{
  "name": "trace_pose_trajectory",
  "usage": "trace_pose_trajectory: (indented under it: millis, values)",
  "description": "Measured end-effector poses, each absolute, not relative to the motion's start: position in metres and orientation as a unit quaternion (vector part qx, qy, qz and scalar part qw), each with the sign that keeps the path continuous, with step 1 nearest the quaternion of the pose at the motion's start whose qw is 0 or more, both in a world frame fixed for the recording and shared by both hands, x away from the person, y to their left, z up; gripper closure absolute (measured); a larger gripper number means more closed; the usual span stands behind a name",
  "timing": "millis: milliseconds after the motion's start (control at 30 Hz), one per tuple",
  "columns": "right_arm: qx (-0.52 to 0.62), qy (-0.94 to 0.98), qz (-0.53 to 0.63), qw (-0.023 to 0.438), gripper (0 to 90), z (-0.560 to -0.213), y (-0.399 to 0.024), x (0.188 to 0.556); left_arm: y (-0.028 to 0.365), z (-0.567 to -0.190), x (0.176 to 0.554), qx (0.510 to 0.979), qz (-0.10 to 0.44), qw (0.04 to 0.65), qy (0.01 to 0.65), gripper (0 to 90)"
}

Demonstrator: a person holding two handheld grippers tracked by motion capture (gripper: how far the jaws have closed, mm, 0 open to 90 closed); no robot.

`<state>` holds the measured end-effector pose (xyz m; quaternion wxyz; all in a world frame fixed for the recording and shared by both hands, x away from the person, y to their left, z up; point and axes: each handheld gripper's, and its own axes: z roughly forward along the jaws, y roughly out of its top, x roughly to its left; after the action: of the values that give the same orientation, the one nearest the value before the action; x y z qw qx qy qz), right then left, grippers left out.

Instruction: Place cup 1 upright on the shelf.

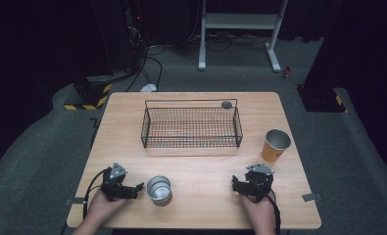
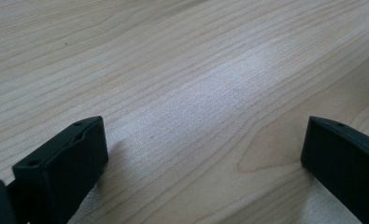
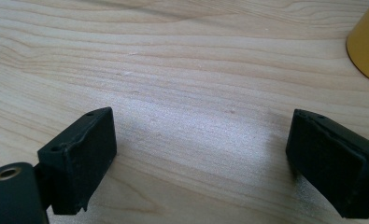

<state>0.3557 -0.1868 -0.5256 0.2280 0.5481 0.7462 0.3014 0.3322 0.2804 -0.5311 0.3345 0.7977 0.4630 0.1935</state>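
A black wire basket (image 1: 191,126) stands on the far middle of the wooden table (image 1: 196,161). A small dark round object (image 1: 226,104) lies by the basket's far right corner. A silver metal cup (image 1: 158,189) sits near the front, just right of my left gripper (image 1: 132,188). An orange paper cup (image 1: 275,145) stands upright at the right, just beyond my right gripper (image 1: 247,183), and its side edges into the right gripper view as the same orange cup (image 3: 366,44). My left gripper (image 2: 203,144) is open over bare wood. My right gripper (image 3: 201,140) is open too, nothing between its jaws.
A person's hands (image 1: 103,205) come in from the front table edge. Beyond the table lie grey carpet, cables, a white frame stand (image 1: 240,29) and yellow-black striped blocks (image 1: 90,95).
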Motion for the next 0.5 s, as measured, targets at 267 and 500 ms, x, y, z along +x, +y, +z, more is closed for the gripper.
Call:
trace_pose_trajectory:
  millis: [267, 500]
  values:
    - [0.548, 0.747, 0.302, 0.228, 8.6, -0.5256, -0.1869, 0.3556, 0.2803, -0.5311, 0.3323, 0.797, 0.193, 0.335, 0.463, 0.8]
    - [0.547, 0.747, 0.302, 0.227, 8.6, -0.5256, -0.1872, 0.3556, 0.2804, -0.5311, 0.3323, 0.798, 0.194, 0.335, 0.463, 0.8]
